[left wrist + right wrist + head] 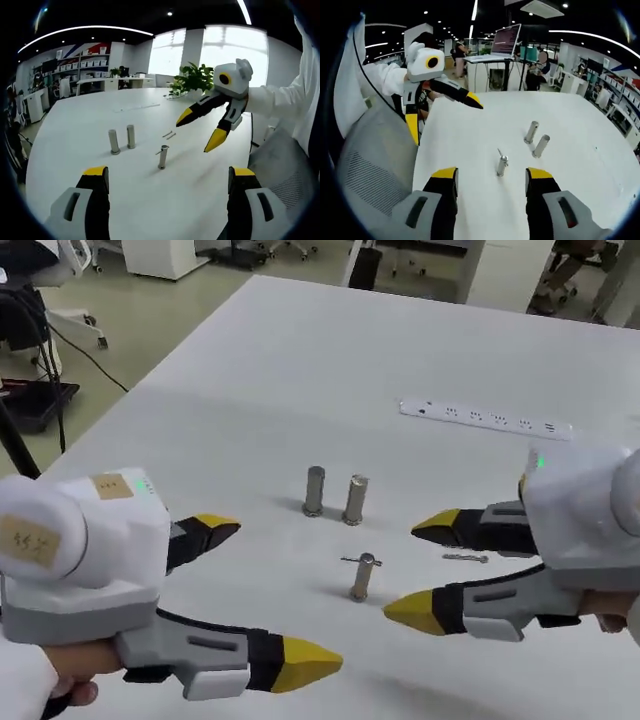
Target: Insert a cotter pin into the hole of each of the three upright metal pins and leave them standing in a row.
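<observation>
Standing on the table [300,370]: three silvery metal pins [314,490], two bare together, the nearest one [362,582] with a cotter pin [351,560] through its top. Two loose cotter pins [171,135] lie nearby. The left gripper [285,594] and right gripper [402,570] gape, empty.

The table [300,370] is plain white; the three metal pins [362,577] and the loose cotter pins [465,558] right of the nearest pin are silver-grey. The left gripper [285,594] and right gripper [402,570] flanking that pin have white bodies, grey arms and black jaws tipped yellow, the left with a tan label [112,486]. Behind that pin lies a white power strip [485,418].
</observation>
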Tool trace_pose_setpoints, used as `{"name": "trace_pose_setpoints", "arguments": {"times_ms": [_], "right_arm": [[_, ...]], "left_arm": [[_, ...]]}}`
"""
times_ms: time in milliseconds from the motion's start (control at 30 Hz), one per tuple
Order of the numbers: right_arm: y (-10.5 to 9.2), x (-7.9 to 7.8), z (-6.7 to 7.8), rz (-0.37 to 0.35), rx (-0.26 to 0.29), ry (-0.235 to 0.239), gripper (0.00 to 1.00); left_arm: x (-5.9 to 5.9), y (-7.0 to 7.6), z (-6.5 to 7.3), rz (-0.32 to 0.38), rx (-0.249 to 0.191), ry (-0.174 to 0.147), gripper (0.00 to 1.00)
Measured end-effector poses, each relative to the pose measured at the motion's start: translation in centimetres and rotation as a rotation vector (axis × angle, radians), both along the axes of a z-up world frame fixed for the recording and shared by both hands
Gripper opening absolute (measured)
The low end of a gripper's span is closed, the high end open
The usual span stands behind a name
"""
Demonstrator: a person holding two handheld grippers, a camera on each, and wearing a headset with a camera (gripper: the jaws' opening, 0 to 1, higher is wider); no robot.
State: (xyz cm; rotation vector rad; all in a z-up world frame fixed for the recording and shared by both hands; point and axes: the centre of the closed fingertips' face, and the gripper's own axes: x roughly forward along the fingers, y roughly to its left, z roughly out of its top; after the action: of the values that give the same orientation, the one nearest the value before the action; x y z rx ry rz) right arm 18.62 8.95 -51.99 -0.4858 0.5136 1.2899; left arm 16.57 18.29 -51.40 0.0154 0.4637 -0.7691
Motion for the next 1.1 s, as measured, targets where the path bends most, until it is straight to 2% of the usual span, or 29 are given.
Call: {"name": "trace_pose_setpoints", "arguments": {"times_ms": [100, 133, 233, 300, 333, 400, 500, 600, 733, 900, 1000, 1100], "right_arm": [[-1.2, -0.3, -0.4, -0.058, 0.017, 0.029, 0.54], [-1.8, -0.5, -0.4, -0.082, 0.028, 0.041, 0.55], [-2.5, -1.0, -0.1, -0.132, 0.083, 0.077, 0.59], [-3.4, -1.2, 0.0, -0.162, 0.084, 0.075, 0.61], [-3.6, -1.3, 0.0, -0.165, 0.082, 0.072, 0.61], [-4.3, -1.5, 0.1, -0.193, 0.077, 0.073, 0.63], [-5.0, -1.9, 0.6, -0.239, 0.103, 0.075, 0.69], [-5.7, -2.0, 0.5, -0.283, 0.128, 0.088, 0.72], [-6.6, -2.6, -0.6, -0.312, 0.107, 0.111, 0.76], [-7.1, -3.4, -1.1, -0.362, 0.141, 0.155, 0.85], [-7.4, -3.9, -1.2, -0.377, 0.163, 0.196, 0.84], [-8.2, -4.0, -1.5, -0.394, 0.156, 0.198, 0.85]], "left_arm": [[-0.3, -0.4, -0.1, -0.007, -0.021, 0.008, 0.99], [-0.5, -0.4, -0.3, -0.001, -0.032, 0.02, 0.99], [-0.9, -0.5, -0.6, 0.009, -0.048, 0.028, 0.99], [-1.1, -0.7, -0.9, 0.008, -0.058, 0.035, 0.99], [-1.3, -0.7, -1.2, 0.004, -0.055, 0.044, 0.99], [-1.8, -0.7, -2.2, -0.021, -0.023, 0.069, 0.99], [-1.9, -0.4, -2.8, -0.029, -0.002, 0.082, 0.99], [-1.9, -0.3, -2.7, -0.027, -0.004, 0.082, 0.99], [-1.6, -0.2, -2.5, -0.022, -0.012, 0.076, 0.99], [-1.2, -0.6, -2.4, -0.058, 0.012, 0.078, 0.99], [-0.9, -0.7, -2.3, -0.057, 0.008, 0.078, 0.99], [-0.8, -1.1, -2.4, -0.074, 0.01, 0.083, 0.99]]}}
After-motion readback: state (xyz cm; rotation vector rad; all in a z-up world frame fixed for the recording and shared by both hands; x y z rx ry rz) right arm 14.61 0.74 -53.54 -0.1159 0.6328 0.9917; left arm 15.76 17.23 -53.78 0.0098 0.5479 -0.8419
